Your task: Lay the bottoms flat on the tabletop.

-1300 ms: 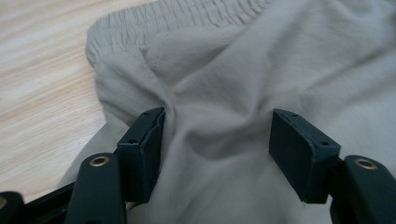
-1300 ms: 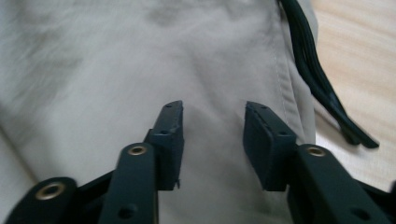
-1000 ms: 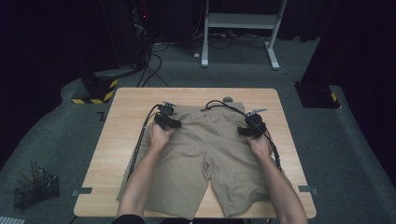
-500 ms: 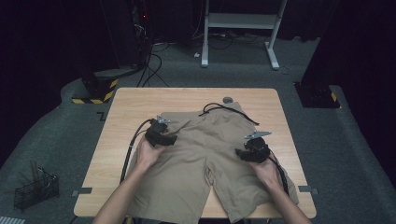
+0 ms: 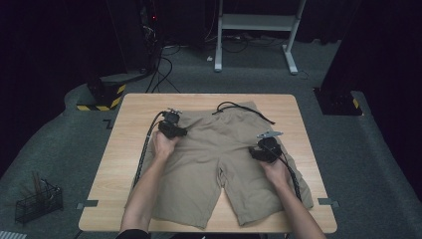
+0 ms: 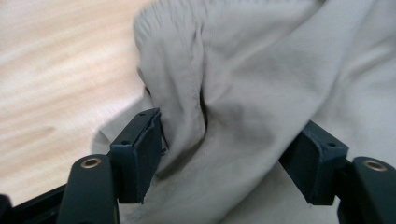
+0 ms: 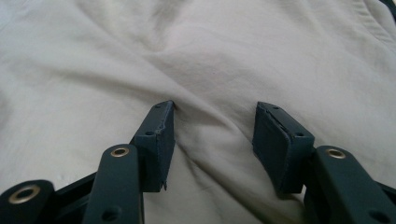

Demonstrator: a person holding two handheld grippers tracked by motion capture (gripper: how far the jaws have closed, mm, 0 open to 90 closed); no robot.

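Khaki shorts (image 5: 209,169) lie flat on the wooden table (image 5: 134,109), waist at the far side, with a black drawstring (image 5: 239,107) looping off the waistband. My left gripper (image 5: 171,128) rests at the shorts' left side near the waist. Its jaws stand open around a bunched fold of fabric (image 6: 187,93), and the left gripper (image 6: 231,126) is not closed on it. My right gripper (image 5: 263,149) sits on the upper right leg. The right gripper (image 7: 215,109) is open, with a low ridge of cloth (image 7: 210,121) between its fingers.
Bare wood runs along the table's left and far edges. On the floor are a wire basket (image 5: 37,201) at front left, a yellow-and-black base (image 5: 102,94) at the far left, a dark base (image 5: 338,102) at the right, and a white desk frame (image 5: 259,35) behind.
Both grippers left the waistband and slid toward the person over the shorts. The right one went farther down the leg. Both have since eased slightly back.
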